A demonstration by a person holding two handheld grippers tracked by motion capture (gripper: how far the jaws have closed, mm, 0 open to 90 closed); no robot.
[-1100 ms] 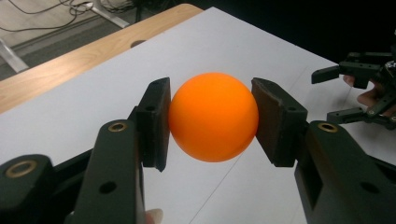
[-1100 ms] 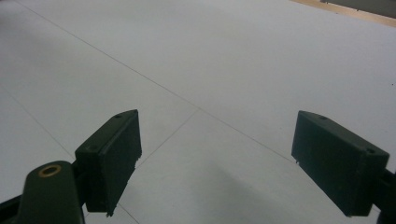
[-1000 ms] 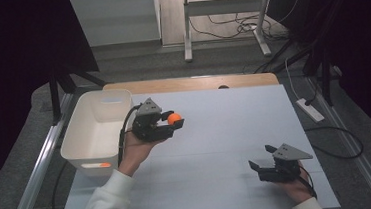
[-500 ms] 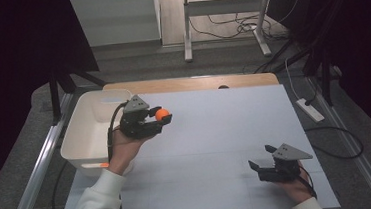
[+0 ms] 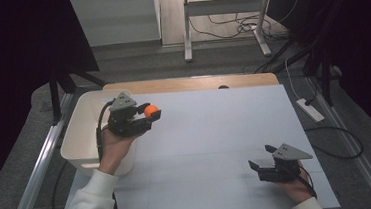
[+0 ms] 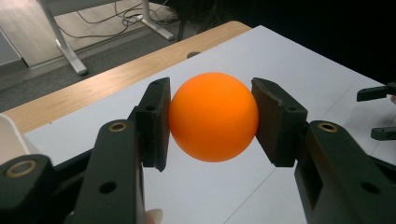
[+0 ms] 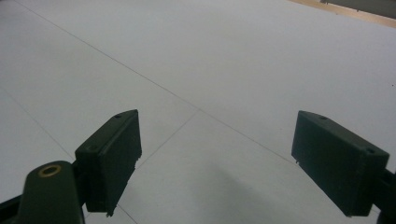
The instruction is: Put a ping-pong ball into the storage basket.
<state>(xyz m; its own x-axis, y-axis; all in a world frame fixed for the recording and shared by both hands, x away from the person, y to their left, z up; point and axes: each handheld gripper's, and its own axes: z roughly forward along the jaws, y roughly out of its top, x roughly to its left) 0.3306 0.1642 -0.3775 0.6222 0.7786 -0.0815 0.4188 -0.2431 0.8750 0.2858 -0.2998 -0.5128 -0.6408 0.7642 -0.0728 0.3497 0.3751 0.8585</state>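
At far left of the high view: white bin (image 5: 78, 138) on the table's left edge, rim partly covered by the left forearm in a white sleeve (image 5: 88, 205) rising from the bottom edge. Just right of the bin: left hand (image 5: 111, 146) raised above the table, wrapped around the left gripper (image 5: 150, 112), jaws pointing right and roughly level, grey three-cornered plate on top, black cable trailing down beside the wrist. Clamped between both pads: orange ball (image 5: 150, 110), off the surface, above the white table (image 5: 211, 132) near the bin's right wall. In the left gripper view: same orange ball (image 6: 213, 122) pressed on both sides by the black pads (image 6: 156, 122), nothing between pads and ball, wooden table edge (image 6: 116, 77) beyond, tips of the other gripper at the right border. Centre of the table: bare white sheet with faint seam lines, a dark hole near the far wooden strip. At lower right: right hand (image 5: 294, 185) low on the table, holding the right gripper (image 5: 260, 158), jaws spread apart, pointing left and slightly away, gripping nothing. In the right gripper view: right gripper (image 7: 215, 163) with both pads wide apart over the bare table. Farther right, off the table: white power strip (image 5: 310, 109) on the floor, cable (image 5: 347, 142) looping beside it.
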